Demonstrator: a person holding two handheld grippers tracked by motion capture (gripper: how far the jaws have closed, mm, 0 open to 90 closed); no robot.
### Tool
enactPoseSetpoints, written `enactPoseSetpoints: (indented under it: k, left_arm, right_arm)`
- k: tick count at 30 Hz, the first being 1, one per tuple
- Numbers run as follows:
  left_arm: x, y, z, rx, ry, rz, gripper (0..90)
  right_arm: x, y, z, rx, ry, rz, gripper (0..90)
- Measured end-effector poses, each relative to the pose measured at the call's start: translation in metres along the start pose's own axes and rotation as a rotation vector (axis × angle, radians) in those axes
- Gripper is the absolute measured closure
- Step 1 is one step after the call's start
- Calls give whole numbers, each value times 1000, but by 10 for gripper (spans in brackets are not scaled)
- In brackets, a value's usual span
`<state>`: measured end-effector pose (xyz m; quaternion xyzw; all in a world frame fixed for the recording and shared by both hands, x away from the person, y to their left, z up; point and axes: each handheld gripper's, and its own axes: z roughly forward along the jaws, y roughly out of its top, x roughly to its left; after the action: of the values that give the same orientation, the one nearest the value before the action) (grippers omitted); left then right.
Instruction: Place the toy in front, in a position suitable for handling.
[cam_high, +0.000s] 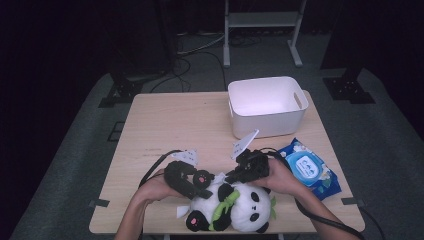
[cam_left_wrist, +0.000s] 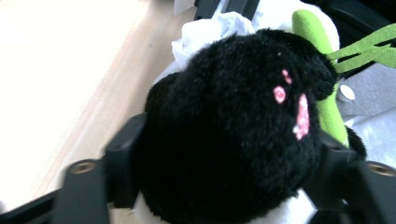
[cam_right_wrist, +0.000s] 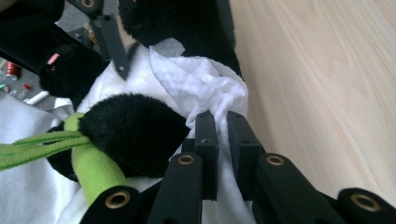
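A toy panda is being kept lying near the front edge of the bench, with its head toward the right. A black paw with pink toe marks is being squeezed between the two jaws of the left hand-held gripper, so this gripper is pinching the paw. A white wipe is being held against the panda's white tummy, just beside that paw. The wipe is being pinched by the right hand-held gripper, whose jaws are being pressed nearly together on the bunched cloth. A green bamboo stick is being hugged under another black paw of the panda. A blue pack of wipes is lying just to the right of the panda. A white bin is standing behind the panda, at the far side of the bench. Both hand-held grippers are being held by a person's hands, right over the panda.
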<state>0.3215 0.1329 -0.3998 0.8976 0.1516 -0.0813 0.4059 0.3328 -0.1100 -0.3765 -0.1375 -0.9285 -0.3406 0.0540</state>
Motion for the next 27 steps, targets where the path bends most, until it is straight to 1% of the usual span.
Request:
enactPoseSetpoints:
  k: [3, 6, 7, 8, 11, 13, 14, 15, 16, 17, 18, 19, 20, 21, 22, 23, 24, 25, 27]
  left_arm:
    - [2, 0, 0, -16, 10, -1, 406]
    - [3, 1, -1, -22, 20, 7, 430]
    - [4, 3, -2, -28, 43, 25, 440]
    - [4, 5, -3, -32, 56, 37, 442]
    - [4, 12, -6, -35, 112, 78, 446]
    - [3, 18, -9, -38, 161, 116, 448]
    - [2, 20, -11, -39, 186, 134, 449]
    - [2, 23, -13, -40, 213, 147, 451]
    - [2, 24, -15, -40, 239, 173, 453]
    - [1, 25, -16, -44, 255, 192, 454]
    - [1, 25, -18, -39, 265, 198, 454]
    - [1, 25, -19, -33, 266, 212, 453]
    - [1, 25, -19, -33, 266, 212, 451]
    - [-3, 20, -18, -31, 260, 235, 450]
    - [-4, 17, -18, -31, 257, 241, 449]
    - [-6, 13, -18, -38, 254, 244, 448]
    - [-7, 11, -18, -43, 254, 249, 448]
    - [-8, 8, -18, -47, 248, 246, 448]
    - [-10, 2, -18, -60, 229, 253, 443]
  right_arm:
    - [-1, 0, -1, 3, -16, 4, 833]
    - [-2, 0, -1, 3, -21, 8, 833]
    - [-4, 1, -3, -2, -29, 10, 833]
    - [-5, 1, -3, -6, -34, 6, 834]
    - [-8, 4, -8, -19, -54, 18, 834]
    - [-10, 8, -12, -29, -72, 22, 834]
    - [-12, 9, -14, -35, -83, 13, 835]
    - [-13, 11, -16, -44, -90, 15, 835]
    - [-14, 13, -18, -51, -97, 12, 837]
    - [-14, 15, -19, -59, -103, 15, 838]
    - [-14, 17, -21, -63, -104, 18, 839]
    - [-13, 18, -21, -65, -100, 10, 839]
    - [-11, 19, -21, -58, -102, 0, 839]
    - [-9, 20, -20, -45, -99, -19, 838]
    - [-7, 21, -19, -37, -97, -20, 838]
    - [-5, 22, -19, -32, -98, -31, 838]
    - [-4, 23, -21, -44, -97, -38, 838]
    - [-3, 23, -22, -55, -94, -32, 838]
    - [-4, 23, -25, -70, -106, -32, 838]
